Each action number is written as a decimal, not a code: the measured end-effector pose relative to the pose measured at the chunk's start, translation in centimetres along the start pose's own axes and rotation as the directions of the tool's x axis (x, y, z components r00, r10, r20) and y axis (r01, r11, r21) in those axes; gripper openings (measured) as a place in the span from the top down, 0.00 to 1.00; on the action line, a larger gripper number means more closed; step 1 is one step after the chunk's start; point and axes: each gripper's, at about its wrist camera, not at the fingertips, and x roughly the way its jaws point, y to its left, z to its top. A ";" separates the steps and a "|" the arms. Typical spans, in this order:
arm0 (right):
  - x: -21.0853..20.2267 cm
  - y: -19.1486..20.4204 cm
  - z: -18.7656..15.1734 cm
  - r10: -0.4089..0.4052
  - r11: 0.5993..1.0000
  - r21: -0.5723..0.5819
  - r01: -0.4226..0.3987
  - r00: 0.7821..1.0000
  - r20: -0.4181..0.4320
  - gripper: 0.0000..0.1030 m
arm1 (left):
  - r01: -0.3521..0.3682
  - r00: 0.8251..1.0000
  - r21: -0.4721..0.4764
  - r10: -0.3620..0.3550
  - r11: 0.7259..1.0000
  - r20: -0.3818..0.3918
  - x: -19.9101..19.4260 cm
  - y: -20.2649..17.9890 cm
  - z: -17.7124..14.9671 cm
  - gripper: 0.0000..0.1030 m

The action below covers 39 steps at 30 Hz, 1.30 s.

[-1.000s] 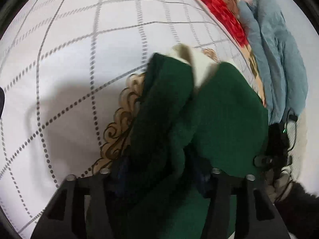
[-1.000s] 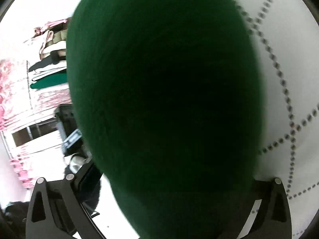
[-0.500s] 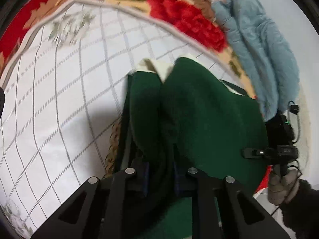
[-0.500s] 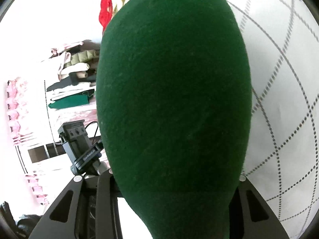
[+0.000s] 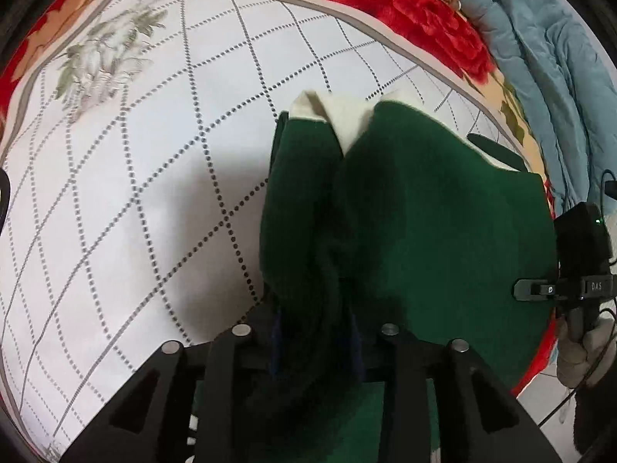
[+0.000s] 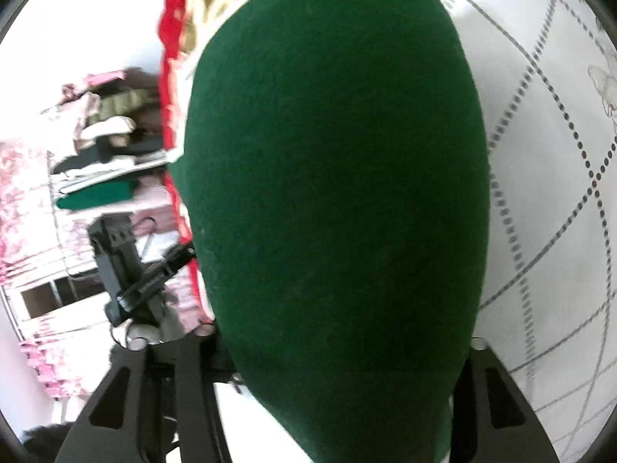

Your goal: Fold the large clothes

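A dark green garment [image 5: 424,223] with a cream lining showing at its far end lies bunched over a white quilt [image 5: 146,177]. My left gripper [image 5: 314,332] is shut on a gathered fold of the green garment near the camera. In the right wrist view the green garment [image 6: 339,177] fills most of the frame and hangs over my right gripper [image 6: 335,347]; cloth hides the fingertips, and the fingers stand close together with the cloth between them. The right gripper's body [image 5: 578,262] shows at the right edge of the left wrist view, at the garment's other edge.
The white quilt with dotted grid lines lies over a red floral blanket [image 5: 405,11]. A light blue garment [image 5: 540,58] lies heaped at the back right. In the right wrist view, shelves of folded clothes [image 6: 104,146] stand off the bed's side.
Both grippers have lifted and drawn back with the green garment. My left gripper's fingers closed from wide apart onto the fold. More of the quilt and blanket edge has come into view.
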 end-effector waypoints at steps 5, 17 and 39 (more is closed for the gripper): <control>0.7 -0.3 0.7 -0.043 0.997 -0.062 0.042 0.999 -0.017 0.17 | -0.038 0.999 -0.020 0.039 0.999 0.018 0.7 1.4 0.3 0.06; 2.3 0.6 0.2 -0.048 0.994 -0.100 0.054 0.997 0.059 0.11 | 0.228 0.972 -0.077 -0.232 0.971 -0.045 2.1 2.9 0.3 0.01; 2.9 -5.4 -3.0 0.044 0.998 0.047 -0.046 0.998 0.050 0.07 | 0.280 0.955 -0.004 -0.279 0.960 -0.099 3.7 -2.8 -0.3 0.50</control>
